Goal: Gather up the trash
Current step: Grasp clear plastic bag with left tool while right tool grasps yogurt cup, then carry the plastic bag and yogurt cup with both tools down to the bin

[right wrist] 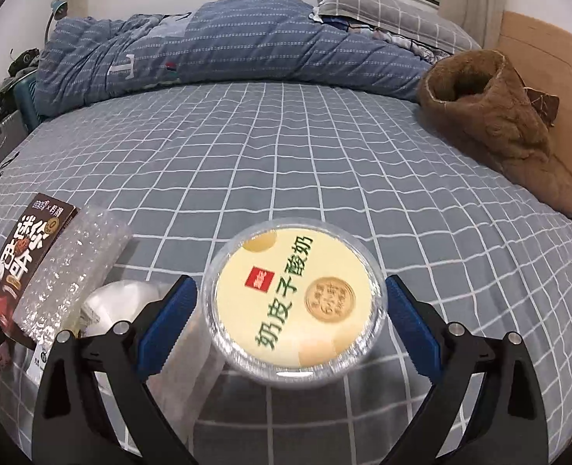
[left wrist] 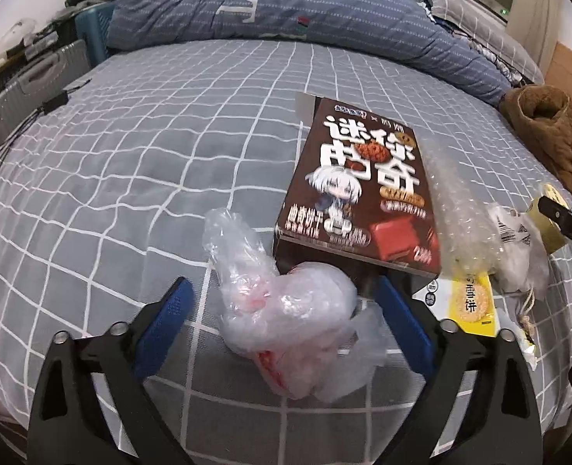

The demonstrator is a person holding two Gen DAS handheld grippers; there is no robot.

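The crumpled plastic bag point(left wrist: 286, 321) and the yogurt cup point(right wrist: 297, 302) are being straddled, ungripped, by the spread left hand-held gripper point(left wrist: 282, 310) and right hand-held gripper point(right wrist: 289, 310), seemingly for pickup from the bed point(left wrist: 130, 155).

left claw point(left wrist: 282, 312): fingers spread wide | right claw point(right wrist: 287, 310): fingers spread wide

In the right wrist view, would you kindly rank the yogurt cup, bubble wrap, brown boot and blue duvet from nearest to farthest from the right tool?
1. Yogurt cup: between the open right tool's fingers.
2. Bubble wrap: near left, beside the cookie box.
3. Brown boot: far right on the bed.
4. Blue duvet: bunched at the back.
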